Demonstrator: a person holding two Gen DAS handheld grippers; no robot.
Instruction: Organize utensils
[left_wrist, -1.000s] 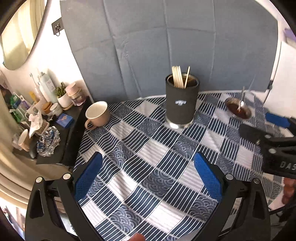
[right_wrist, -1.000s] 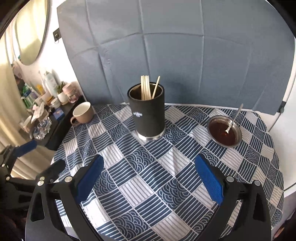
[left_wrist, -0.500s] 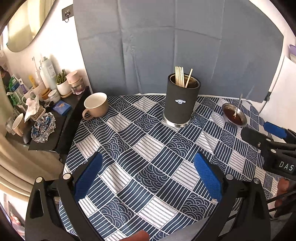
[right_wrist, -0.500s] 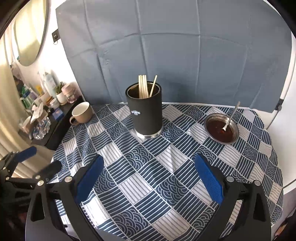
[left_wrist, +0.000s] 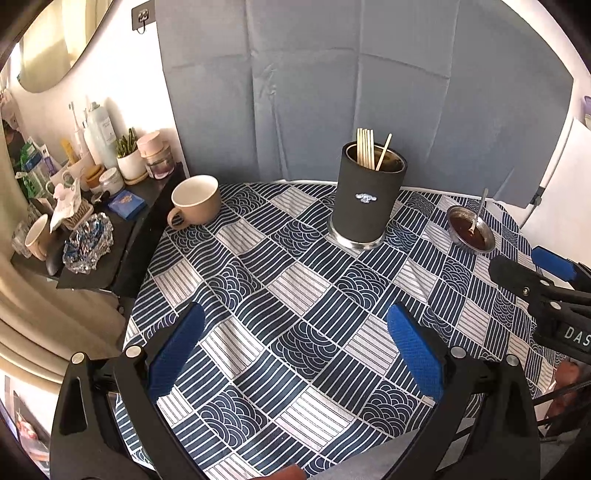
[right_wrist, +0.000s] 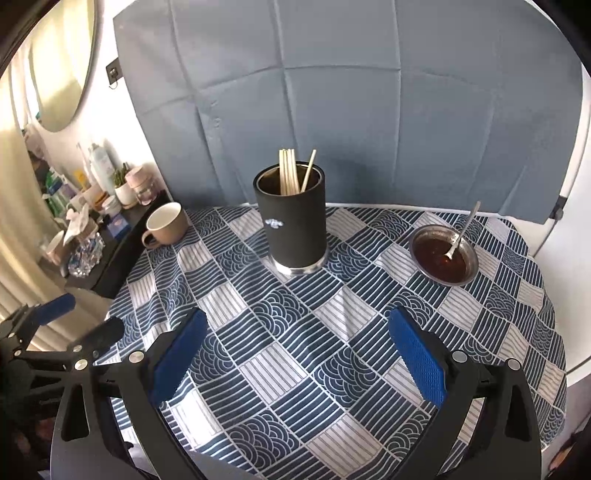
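Observation:
A black cylindrical holder (left_wrist: 367, 199) (right_wrist: 291, 221) with several wooden chopsticks (left_wrist: 365, 153) (right_wrist: 290, 171) stands at the back middle of the table. A metal spoon (left_wrist: 478, 212) (right_wrist: 461, 232) leans in a small steel bowl of dark sauce (left_wrist: 471, 230) (right_wrist: 443, 254) at the right. My left gripper (left_wrist: 295, 350) is open and empty above the near part of the table; it also shows in the right wrist view (right_wrist: 79, 319). My right gripper (right_wrist: 299, 354) is open and empty; it also shows in the left wrist view (left_wrist: 528, 264).
A beige mug (left_wrist: 195, 201) (right_wrist: 166, 223) sits at the table's back left. The table has a blue-and-white patterned cloth (left_wrist: 295, 288) (right_wrist: 332, 314). A black side shelf (left_wrist: 122, 221) crowded with bottles, jars and a plant stands to the left. A grey backdrop (right_wrist: 332, 110) hangs behind.
Both grippers have drawn back and risen, so more of the table shows. Both stay open and empty. Nothing on the table has moved.

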